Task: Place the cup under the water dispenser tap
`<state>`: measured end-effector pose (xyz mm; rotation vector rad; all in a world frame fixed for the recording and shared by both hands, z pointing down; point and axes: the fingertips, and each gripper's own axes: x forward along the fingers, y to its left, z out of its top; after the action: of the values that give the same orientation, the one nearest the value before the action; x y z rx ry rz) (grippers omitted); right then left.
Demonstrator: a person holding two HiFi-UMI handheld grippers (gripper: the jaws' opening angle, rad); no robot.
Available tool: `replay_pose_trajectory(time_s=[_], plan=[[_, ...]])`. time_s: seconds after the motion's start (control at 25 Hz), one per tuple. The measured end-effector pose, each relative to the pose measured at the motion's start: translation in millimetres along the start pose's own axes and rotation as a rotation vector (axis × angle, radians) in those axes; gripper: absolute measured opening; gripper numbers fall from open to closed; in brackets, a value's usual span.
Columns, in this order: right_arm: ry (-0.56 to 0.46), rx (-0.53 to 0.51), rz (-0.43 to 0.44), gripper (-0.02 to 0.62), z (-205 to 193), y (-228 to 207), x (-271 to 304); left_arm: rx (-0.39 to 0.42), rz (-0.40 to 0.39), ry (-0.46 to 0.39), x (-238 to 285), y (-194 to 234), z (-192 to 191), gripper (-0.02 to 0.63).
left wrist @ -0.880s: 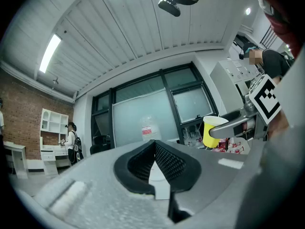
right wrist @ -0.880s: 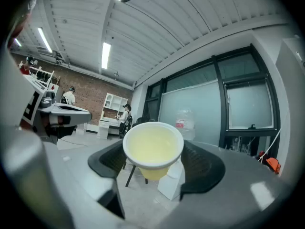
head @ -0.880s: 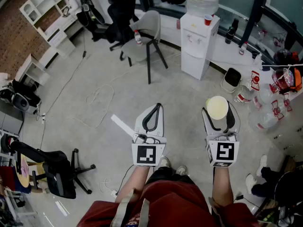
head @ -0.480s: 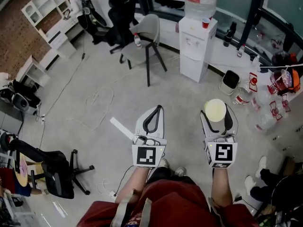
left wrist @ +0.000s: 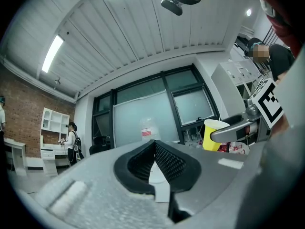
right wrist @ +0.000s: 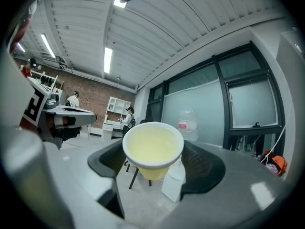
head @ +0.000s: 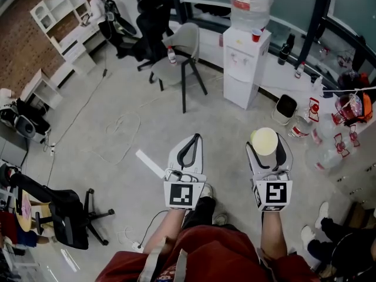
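Note:
My right gripper (head: 265, 148) is shut on a yellow paper cup (head: 264, 141), held upright with its empty mouth (right wrist: 152, 147) facing up. From the left gripper view the cup (left wrist: 213, 133) shows off to the right. The white water dispenser (head: 247, 60), with a large bottle on top, stands several steps ahead by the window wall. Its taps (head: 239, 56) are on the front. It shows small beyond the cup (right wrist: 187, 124). My left gripper (head: 192, 137) is shut and holds nothing, level with the right one.
A grey chair (head: 179, 49) stands left of the dispenser. A red cup (head: 256, 36) sits on the dispenser's top. A black bin (head: 286, 106) and water bottles (head: 302, 125) lie to its right. A black office chair (head: 64, 210) and a loose cable (head: 120, 125) are at left.
The dispenser and chair have slid slightly down the head view, so I have come a little closer. Both grippers keep the same pose, and the cup stays held.

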<state>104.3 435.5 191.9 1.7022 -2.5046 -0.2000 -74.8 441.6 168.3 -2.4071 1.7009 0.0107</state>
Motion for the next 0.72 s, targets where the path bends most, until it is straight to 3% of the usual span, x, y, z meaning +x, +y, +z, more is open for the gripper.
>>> replay_pose_trajectory(time_s=[0.36, 0.72], plan=[[0.014, 0.006, -0.026, 0.356, -7.0, -23.3, 60.4, -0.006, -0.032, -0.014, 64.7, 20.1, -12.4, -0.003], [0.021, -0.013, -0.040, 0.357, -7.0, -27.3, 143.0, -0.022, -0.050, -0.020, 134.2, 71.7, -28.4, -0.003]])
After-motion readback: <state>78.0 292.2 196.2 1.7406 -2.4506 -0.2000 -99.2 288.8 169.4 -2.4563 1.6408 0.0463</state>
